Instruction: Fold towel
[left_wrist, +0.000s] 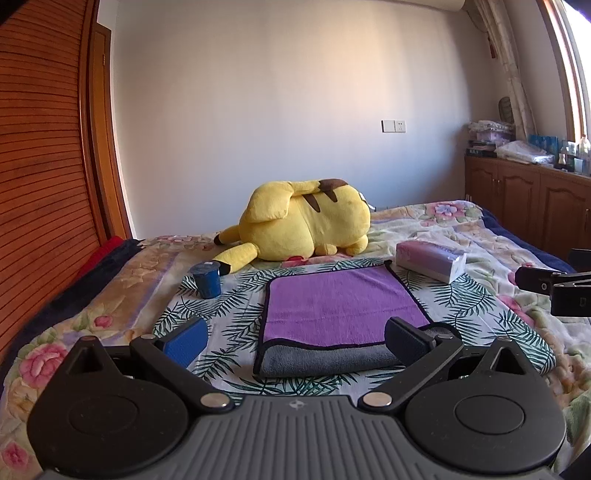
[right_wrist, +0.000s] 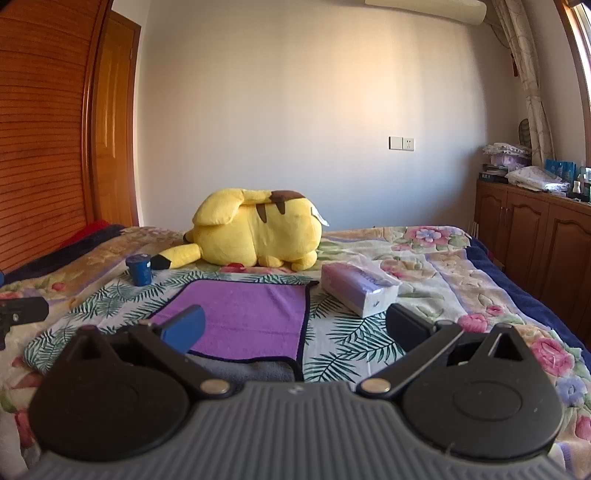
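Both cameras sit low over the near end of the bed and face along it toward the far wall. The left wrist view looks from slightly left, close above the towel, whose near edge lies just ahead of its fingers. The right wrist view looks from further right, so the towel falls left of centre. Both views share the towel, the yellow plush toy, the blue cup, the tissue pack and the right-hand cabinets.
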